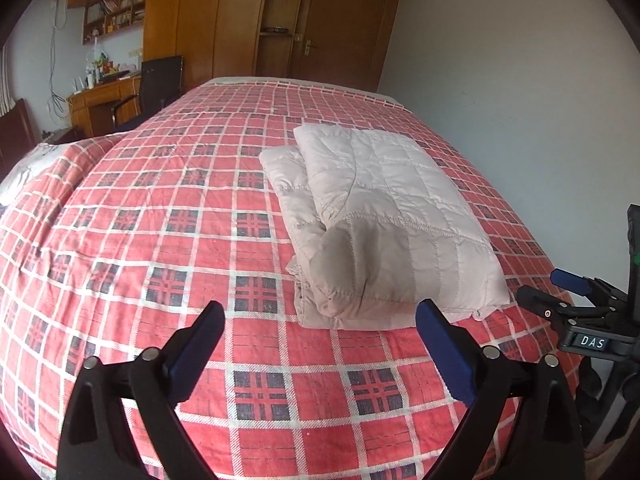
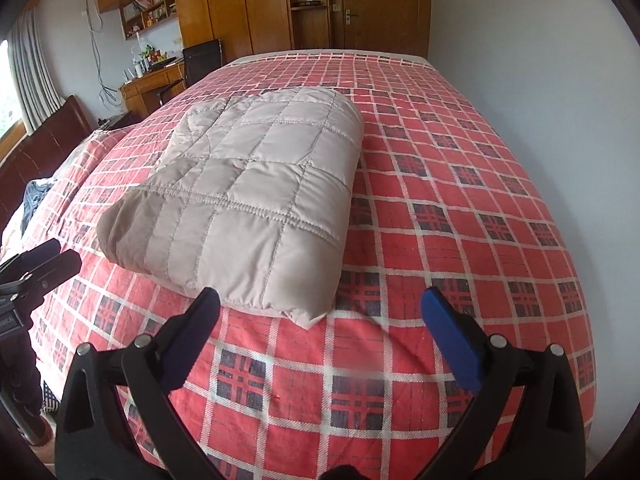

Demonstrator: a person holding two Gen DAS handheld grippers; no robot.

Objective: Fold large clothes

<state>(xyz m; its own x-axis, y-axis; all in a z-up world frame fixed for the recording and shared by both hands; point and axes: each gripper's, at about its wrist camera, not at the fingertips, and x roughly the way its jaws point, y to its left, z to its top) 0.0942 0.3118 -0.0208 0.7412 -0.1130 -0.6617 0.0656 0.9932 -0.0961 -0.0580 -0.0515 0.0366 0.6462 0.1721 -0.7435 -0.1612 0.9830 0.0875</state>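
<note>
A beige quilted garment [image 1: 384, 216] lies folded into a thick rectangle on the red plaid bed [image 1: 180, 220]. My left gripper [image 1: 320, 316] is open, hovering just in front of the bundle's near edge and holding nothing. The other gripper shows at the right edge of the left wrist view [image 1: 576, 292]. In the right wrist view the same folded garment [image 2: 248, 200] sits left of centre. My right gripper [image 2: 320, 304] stands open, its left fingertip beside the bundle's near corner, nothing between its fingers. The left gripper [image 2: 36, 268] appears at the left edge of that view.
The bed [image 2: 460, 220] abuts a white wall [image 2: 540, 80] on the right. A wooden wardrobe [image 1: 224, 20] and door stand beyond the foot. A desk [image 2: 152, 84] with a chair sits at the far left, and other bedding [image 2: 32, 200] lies by the headboard.
</note>
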